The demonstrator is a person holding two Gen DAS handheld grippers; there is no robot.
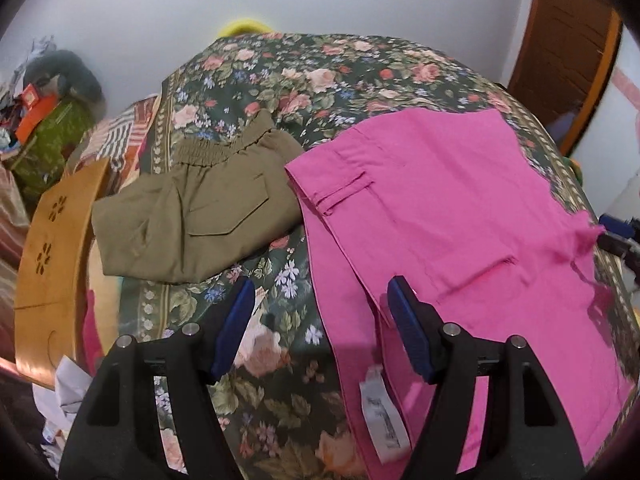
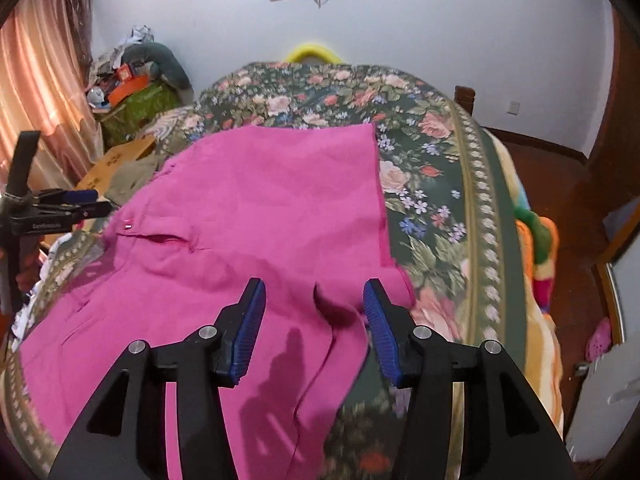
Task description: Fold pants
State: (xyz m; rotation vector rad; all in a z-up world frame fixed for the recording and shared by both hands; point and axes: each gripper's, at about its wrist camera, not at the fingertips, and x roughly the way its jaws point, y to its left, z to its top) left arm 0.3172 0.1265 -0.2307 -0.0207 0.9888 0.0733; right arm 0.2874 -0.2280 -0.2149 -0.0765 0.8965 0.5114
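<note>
2 pairs of pants show in the left wrist view: a folded olive-green cotton pair with an elastic waistband [image 1: 200, 208] at centre left, and the bright pink thin-cloth pants [image 1: 452, 240] spread flat across the right half of the frame on the dark green floral bedspread [image 1: 280, 360]. The left tongs [image 1: 322, 300] stand wide apart at bottom centre, holding nothing, with 1 blue pad over the pink cloth's left edge, near a white care label [image 1: 380, 420].

From the right wrist view, the pink pants [image 2: 260, 220] fill the centre and lower left, their right edge running down the middle of the frame beside bare bedspread [image 2: 440, 220]. The right tongs [image 2: 314, 304] are also spread wide and empty, hovering over a small raised wrinkle [image 2: 332, 304] near the cloth's lower right edge.

Judging by the creases, the cloth is light, limp and unlikely to slip; pinching a hem or corner with each set of tongs should lift it cleanly.
</note>
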